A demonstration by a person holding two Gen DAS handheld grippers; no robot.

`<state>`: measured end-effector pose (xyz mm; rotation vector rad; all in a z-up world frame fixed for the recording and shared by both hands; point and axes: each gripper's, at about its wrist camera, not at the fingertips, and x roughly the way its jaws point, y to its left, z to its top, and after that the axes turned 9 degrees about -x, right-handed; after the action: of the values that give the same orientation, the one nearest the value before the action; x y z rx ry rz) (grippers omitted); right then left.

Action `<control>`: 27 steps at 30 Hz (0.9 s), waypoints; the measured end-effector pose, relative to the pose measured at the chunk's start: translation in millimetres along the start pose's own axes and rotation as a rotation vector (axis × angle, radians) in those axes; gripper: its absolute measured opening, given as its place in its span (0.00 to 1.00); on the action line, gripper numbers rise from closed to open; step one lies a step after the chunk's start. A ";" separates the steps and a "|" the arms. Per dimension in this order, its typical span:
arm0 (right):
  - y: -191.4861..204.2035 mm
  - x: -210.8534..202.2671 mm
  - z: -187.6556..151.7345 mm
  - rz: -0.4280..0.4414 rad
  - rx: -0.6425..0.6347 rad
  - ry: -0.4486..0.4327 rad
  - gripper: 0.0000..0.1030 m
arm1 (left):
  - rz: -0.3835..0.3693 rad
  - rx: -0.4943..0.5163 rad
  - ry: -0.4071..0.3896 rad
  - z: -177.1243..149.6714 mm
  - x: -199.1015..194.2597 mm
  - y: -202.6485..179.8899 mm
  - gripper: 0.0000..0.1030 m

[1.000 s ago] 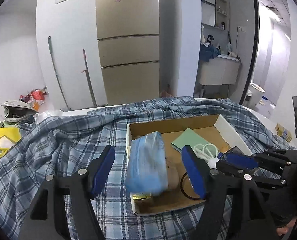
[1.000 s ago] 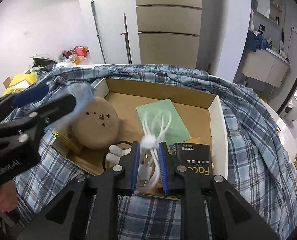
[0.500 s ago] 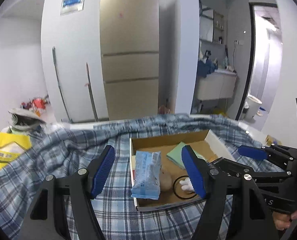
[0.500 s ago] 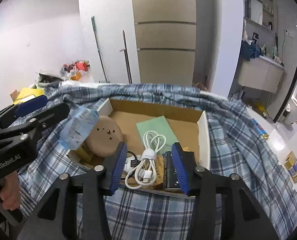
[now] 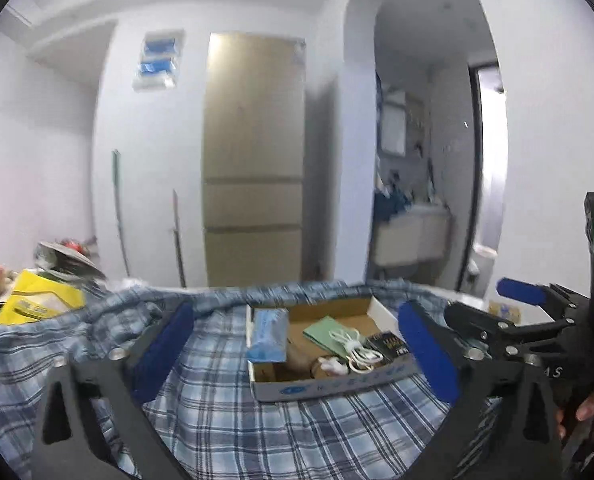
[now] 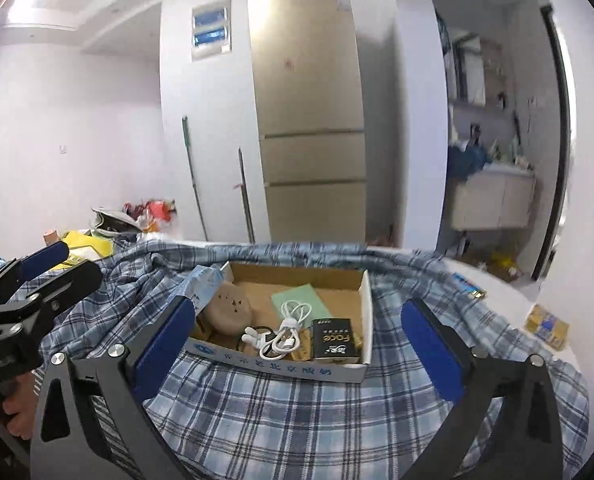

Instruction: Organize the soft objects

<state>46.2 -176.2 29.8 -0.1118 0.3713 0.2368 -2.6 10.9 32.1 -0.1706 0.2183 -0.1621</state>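
Both the left gripper (image 5: 297,350) and right gripper (image 6: 297,344) hang wide open and empty, so honestly the soft blue plastic tissue pack (image 5: 268,334) leaning on the left wall of the shallow cardboard box (image 6: 281,368) might tip out.

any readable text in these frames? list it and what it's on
"Face", seen upside down: black packet in the cardboard box.
Blue print on the box's front wall: too blurred to read.
Letters on the left gripper body: partly cut off, unreadable.
Yellow bag: too blurred.

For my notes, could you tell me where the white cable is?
The white cable lies coiled inside the cardboard box, near its front, between the round tan cushion and the black packet.
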 end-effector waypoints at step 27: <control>5.0 -27.4 -53.3 -0.039 0.022 -0.186 1.00 | 0.004 0.029 -0.033 -50.8 -7.4 1.7 1.00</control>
<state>1.8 -185.1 -9.7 -0.0744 0.1868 0.2028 -21.1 6.2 -15.6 -0.1440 0.1835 -0.1579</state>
